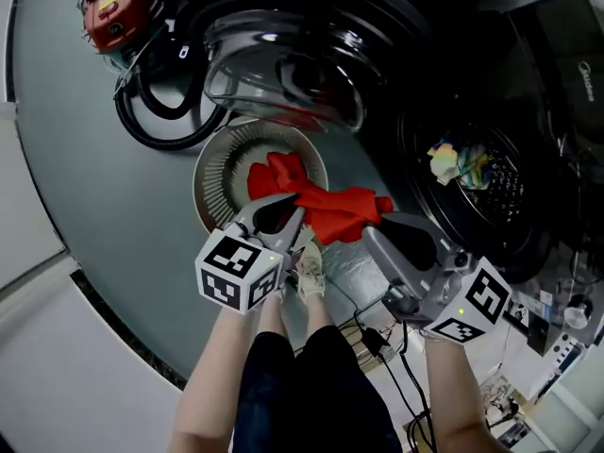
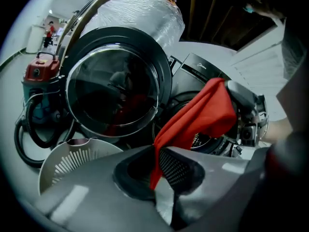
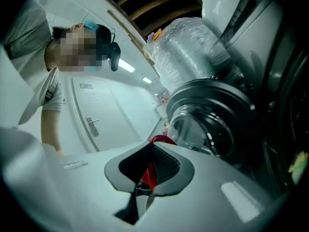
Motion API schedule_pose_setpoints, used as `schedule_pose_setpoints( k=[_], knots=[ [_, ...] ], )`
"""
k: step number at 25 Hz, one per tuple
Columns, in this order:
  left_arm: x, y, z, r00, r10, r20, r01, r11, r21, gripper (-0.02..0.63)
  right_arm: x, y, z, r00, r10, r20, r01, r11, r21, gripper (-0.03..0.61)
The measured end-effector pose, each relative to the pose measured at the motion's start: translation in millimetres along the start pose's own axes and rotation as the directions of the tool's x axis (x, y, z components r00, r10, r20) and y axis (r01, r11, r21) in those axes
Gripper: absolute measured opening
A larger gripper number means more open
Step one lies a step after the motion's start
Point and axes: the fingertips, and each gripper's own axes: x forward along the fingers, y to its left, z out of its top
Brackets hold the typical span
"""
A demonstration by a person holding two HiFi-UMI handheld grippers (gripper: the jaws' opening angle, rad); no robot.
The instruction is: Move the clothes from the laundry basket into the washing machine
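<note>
The left gripper [image 1: 283, 217] and right gripper [image 1: 382, 225] each have their jaws pinched shut on the red garment [image 1: 326, 206], whose long axis runs left to right between them. It hangs over the white laundry basket [image 1: 209, 173], and the washing machine [image 1: 514, 201] stands open far right.

Red garment [image 1: 330, 210] blankets much of the laundry basket [image 1: 212, 177], whose far rim slips out of sight beneath the washing machine door [image 1: 283, 74]. In the right gripper view, only a sliver of the cloth shows between the closed jaws of the right gripper [image 3: 146, 175]. A pale, multicoloured bundle [image 1: 460, 163] in the drum [image 1: 510, 206] is too small to identify. A red vacuum cleaner [image 1: 115, 8] is cropped at the frame's top edge.
</note>
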Motion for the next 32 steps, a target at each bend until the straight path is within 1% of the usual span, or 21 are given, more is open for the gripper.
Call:
schedule_pose_setpoints(
  k=[2, 4, 7, 9, 11, 13, 15, 17, 18, 20, 22, 23, 24, 25, 26, 29, 32],
  knots=[
    [-2.8, -4.2, 3.2, 1.000, -0.013, -0.001, 0.013, 1.000, -0.024, 0.023, -16.2, -20.7, -7.9, 0.996, -0.085, 0.015, 0.084, 0.996, 0.025, 0.046],
    [-8.0, -12.2, 12.0, 0.999, -0.035, 0.020, 0.036, 0.999, -0.039, 0.021, -27.9, -38.9, -21.3, 0.987, -0.160, 0.009, 0.159, 0.986, 0.053, 0.049],
    [-16.6, -30.9, 36.9, 0.994, -0.083, 0.066, 0.086, 0.995, -0.047, 0.020, -33.4, -51.9, -42.8, 0.972, -0.233, -0.025, 0.234, 0.970, 0.060, 0.069],
    [-20.8, -45.5, 53.1, 0.991, -0.114, 0.075, 0.118, 0.992, -0.042, 0.020, -29.3, -50.1, -56.6, 0.970, -0.239, -0.055, 0.242, 0.968, 0.061, 0.112],
    [-20.7, -58.1, 65.6, 0.986, -0.144, 0.085, 0.148, 0.988, -0.037, 0.020, -20.3, -44.9, -69.8, 0.971, -0.223, -0.092, 0.228, 0.972, 0.053, 0.160],
    [-17.8, -69.8, 75.2, 0.980, -0.173, 0.095, 0.178, 0.983, -0.039, 0.020, -11.7, -41.1, -82.8, 0.968, -0.216, -0.128, 0.222, 0.975, 0.030, 0.220],
    [-13.4, -81.0, 82.7, 0.975, -0.198, 0.097, 0.203, 0.978, -0.041, 0.020, -7.5, -45.3, -93.7, 0.957, -0.249, -0.150, 0.252, 0.968, -0.001, 0.263],
    [-8.2, -91.6, 88.3, 0.971, -0.220, 0.092, 0.225, 0.973, -0.049, 0.020, -6.3, -55.9, -101.9, 0.938, -0.305, -0.162, 0.305, 0.952, -0.026, 0.305],
    [-5.2, -96.3, 91.2, 0.969, -0.229, 0.094, 0.235, 0.970, -0.055, 0.020, -5.3, -61.5, -105.2, 0.929, -0.328, -0.169, 0.327, 0.944, -0.035, 0.339],
    [1.9, -104.7, 97.3, 0.963, -0.247, 0.108, 0.255, 0.964, -0.068, 0.020, -2.0, -71.9, -109.8, 0.913, -0.366, -0.178, 0.364, 0.930, -0.044, 0.355],
    [9.4, -111.9, 100.1, 0.958, -0.262, 0.118, 0.273, 0.959, -0.082, 0.020, -2.2, -82.9, -111.8, 0.888, -0.428, -0.168, 0.427, 0.903, -0.041, 0.331],
    [13.3, -114.5, 100.1, 0.956, -0.267, 0.119, 0.277, 0.957, -0.085, 0.020, -4.4, -89.0, -111.2, 0.872, -0.465, -0.151, 0.465, 0.885, -0.034, 0.232],
    [17.4, -115.9, 99.4, 0.956, -0.268, 0.118, 0.278, 0.957, -0.085, 0.021, -7.5, -94.6, -110.1, 0.860, -0.492, -0.132, 0.495, 0.869, -0.014, 0.151],
    [21.6, -116.3, 98.1, 0.957, -0.266, 0.117, 0.276, 0.957, -0.084, 0.021, -11.2, -99.2, -108.9, 0.854, -0.508, -0.114, 0.513, 0.858, 0.019, 0.106],
    [25.7, -115.6, 96.3, 0.958, -0.262, 0.116, 0.272, 0.959, -0.083, 0.021, -16.0, -103.0, -107.8, 0.851, -0.516, -0.099, 0.523, 0.851, 0.056, 0.079],
    [37.9, -109.2, 86.7, 0.964, -0.245, 0.100, 0.253, 0.965, -0.074, 0.021, -34.8, -113.1, -105.8, 0.839, -0.541, -0.067, 0.545, 0.829, 0.128, 0.063],
    [51.4, -102.9, 72.8, 0.971, -0.232, 0.064, 0.235, 0.971, -0.049, 0.029, -55.6, -123.3, -103.1, 0.825, -0.563, -0.049, 0.564, 0.813, 0.142, 0.063]
  ],
)
